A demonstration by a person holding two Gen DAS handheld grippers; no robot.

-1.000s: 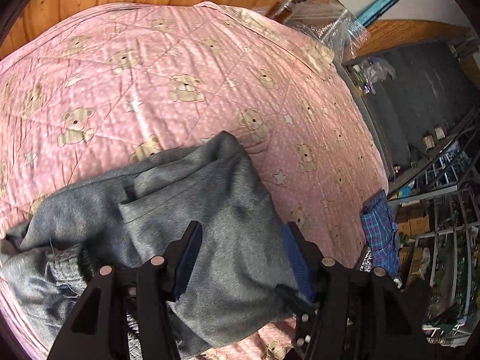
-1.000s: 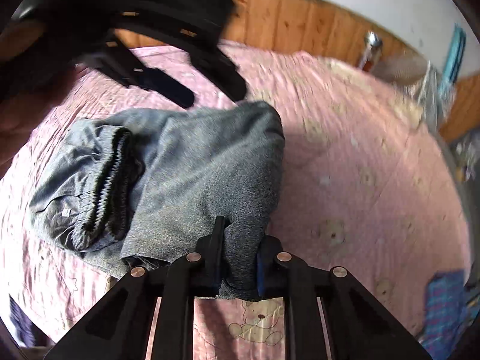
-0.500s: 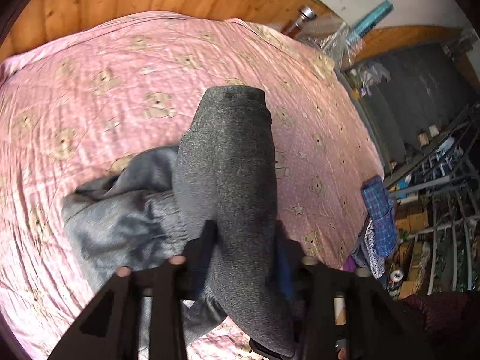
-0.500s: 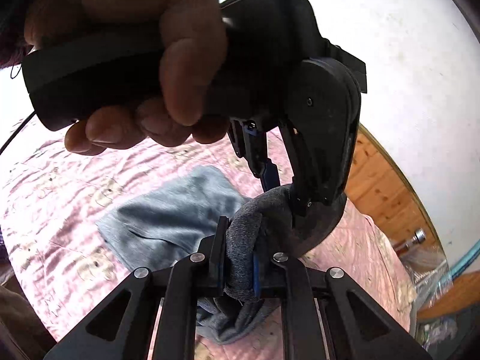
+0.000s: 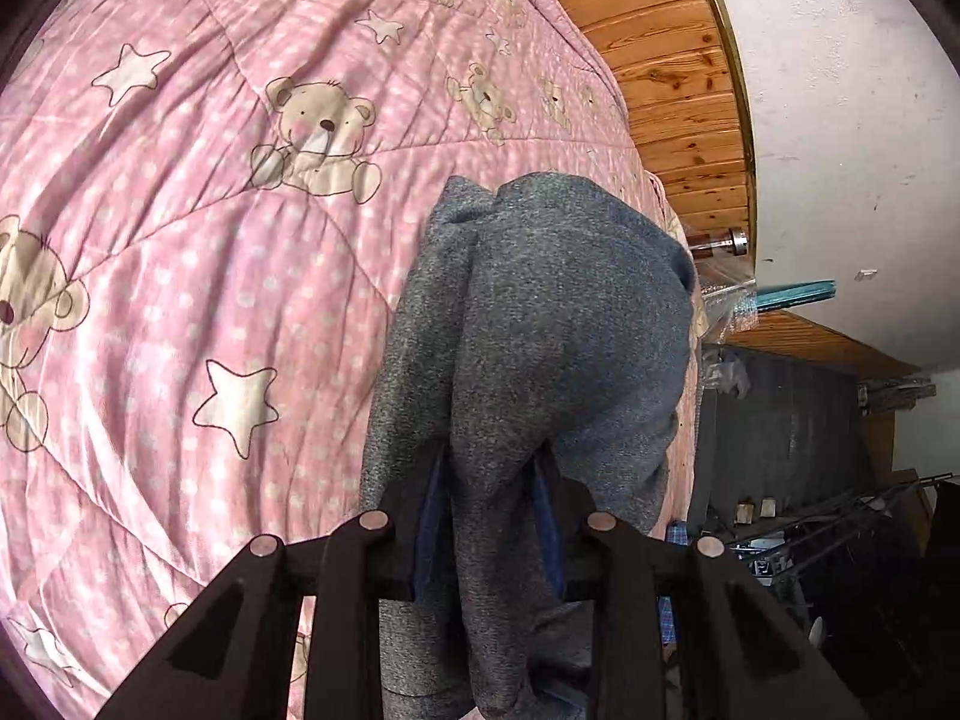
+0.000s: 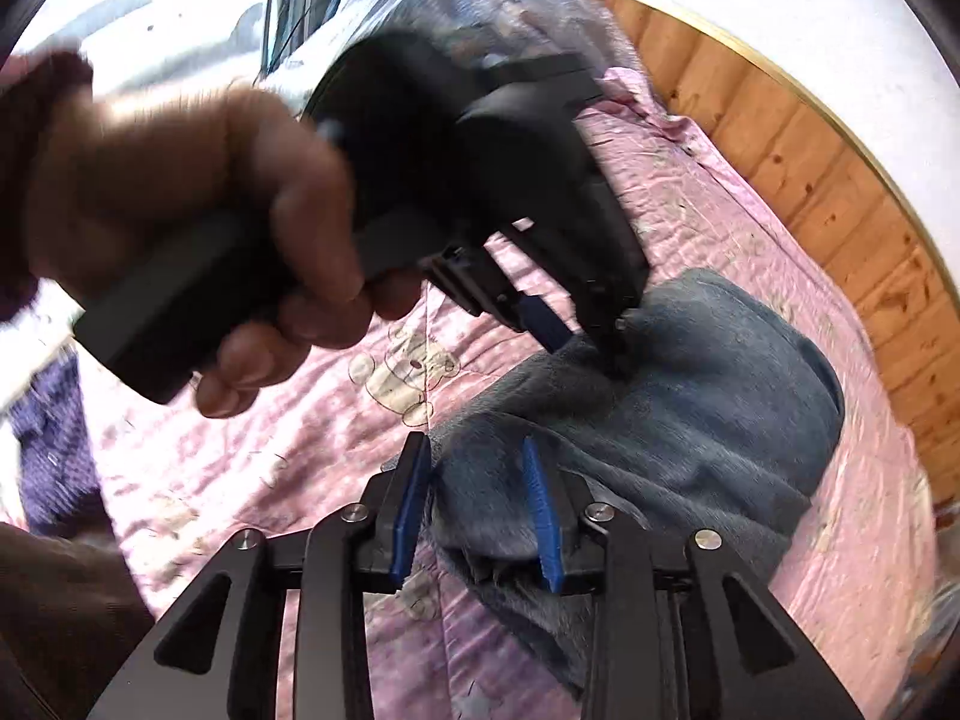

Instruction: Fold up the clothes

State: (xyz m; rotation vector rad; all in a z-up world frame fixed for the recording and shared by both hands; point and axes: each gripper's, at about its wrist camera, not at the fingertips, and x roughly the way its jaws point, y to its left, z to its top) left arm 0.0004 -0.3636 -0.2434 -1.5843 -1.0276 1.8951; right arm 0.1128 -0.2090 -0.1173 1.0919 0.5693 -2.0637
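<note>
Both pairs of jaws are seen around one grey garment (image 5: 552, 336): the left gripper (image 5: 489, 516) is clamped on a thick bunch of it, while the right gripper (image 6: 477, 510) stands a little wider, cloth lying between its blue pads (image 6: 543, 516), and whether it is pinched there cannot be told. The garment is bunched in a rounded hump on the pink quilt (image 5: 198, 276), one edge being carried by the grippers. Folding is judged to be under way but unfinished: a layer appears doubled over, yet nothing is laid flat or squared, so smoothing and further folds are thought to remain. The cloth is a soft, fleecy, mottled grey knit, thick and limp, drooping in heavy rounded folds. The quilt is stitched in diagonal lines, dotted white, and printed with teddy bears and cream stars; it looks padded and slightly wrinkled. A hand (image 6: 198, 240) is seen gripping the black plastic handle of the left tool. Knotty varnished wood panelling (image 5: 666, 72) is seen beyond the bed
</note>
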